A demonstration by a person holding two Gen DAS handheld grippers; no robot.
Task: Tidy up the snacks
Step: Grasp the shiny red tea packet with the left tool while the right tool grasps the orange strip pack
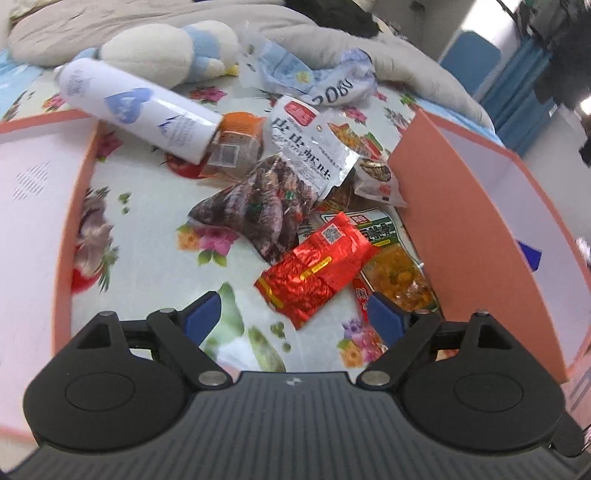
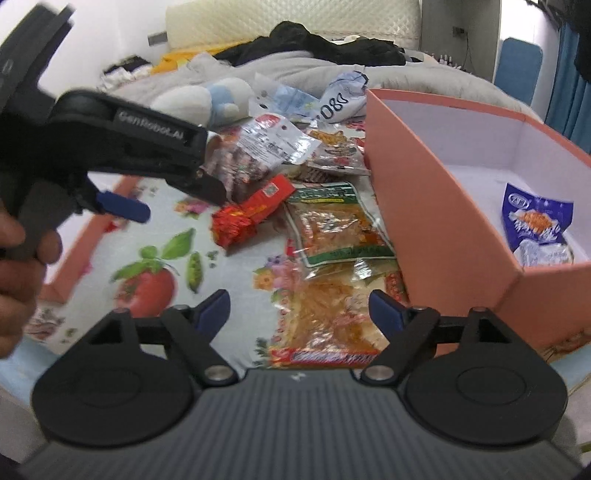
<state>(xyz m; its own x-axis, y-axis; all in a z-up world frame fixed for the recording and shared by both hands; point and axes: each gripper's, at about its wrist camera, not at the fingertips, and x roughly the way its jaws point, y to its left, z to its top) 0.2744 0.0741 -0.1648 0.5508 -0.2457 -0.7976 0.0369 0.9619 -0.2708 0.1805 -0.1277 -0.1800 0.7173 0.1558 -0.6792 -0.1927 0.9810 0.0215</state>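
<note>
A heap of snack packets lies on the floral sheet (image 1: 147,229). My left gripper (image 1: 295,314) is open just short of a red foil packet (image 1: 317,266), its blue pads holding nothing. Behind it lie a dark patterned packet (image 1: 258,210), a silver-white packet (image 1: 306,147) and a white can (image 1: 136,107). My right gripper (image 2: 299,310) hangs open over a clear packet of orange strips (image 2: 332,317), without touching it. A green-edged packet (image 2: 336,225) lies beyond. The left gripper (image 2: 184,205) reaches toward the red foil packet (image 2: 251,214). A blue packet (image 2: 535,221) lies inside the pink box (image 2: 424,192).
The pink box (image 1: 461,221) stands to the right of the heap, and its lid (image 1: 37,221) lies on the left. A plush toy (image 1: 173,48), crumpled blue-white bags (image 1: 314,74) and a grey duvet (image 1: 74,26) lie behind. A hand (image 2: 18,277) holds the left gripper.
</note>
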